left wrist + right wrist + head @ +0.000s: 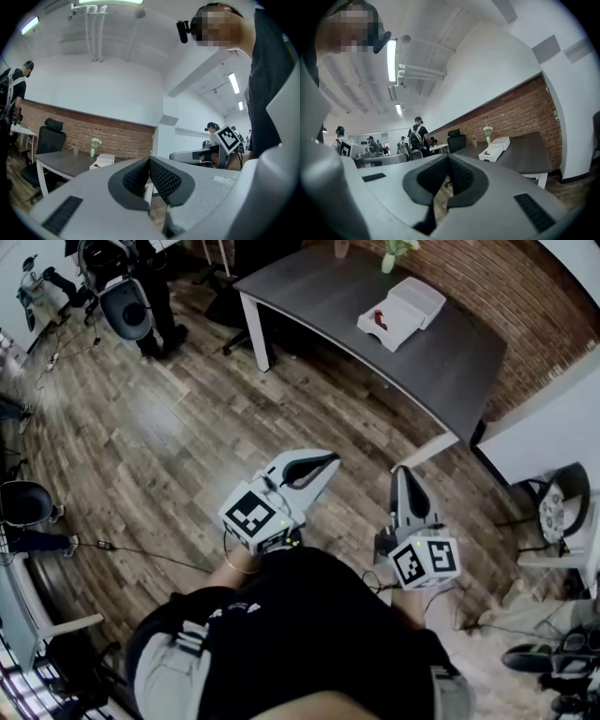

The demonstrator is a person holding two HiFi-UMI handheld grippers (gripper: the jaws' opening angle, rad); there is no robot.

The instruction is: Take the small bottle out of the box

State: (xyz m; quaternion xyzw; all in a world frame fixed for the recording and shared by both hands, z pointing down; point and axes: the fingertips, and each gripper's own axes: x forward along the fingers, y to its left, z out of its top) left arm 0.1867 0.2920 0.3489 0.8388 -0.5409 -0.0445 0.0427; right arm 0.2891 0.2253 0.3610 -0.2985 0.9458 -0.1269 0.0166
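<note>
The small bottle [380, 320], only a red speck at this range, lay inside the open white box [412, 298] on the dark grey rectangular surface [441, 362] beside the red brick wall [487, 277]. Well apart from it, over the wooden plank floor [169, 456], the left gripper [330, 461] and the right gripper [401, 471] pointed level. Each had its jaws closed together on nothing.

The right tool [449, 160] has its jaws closed together, pads meeting, with nothing between them. Beyond the tips, a dark counter [527, 157] stands against a brick wall [520, 110]. On the counter are an open white box [493, 156] holding a small red item [488, 152], and behind it a vase of flowers [488, 133]. A black chair [456, 139] stands at the counter's far end.
</note>
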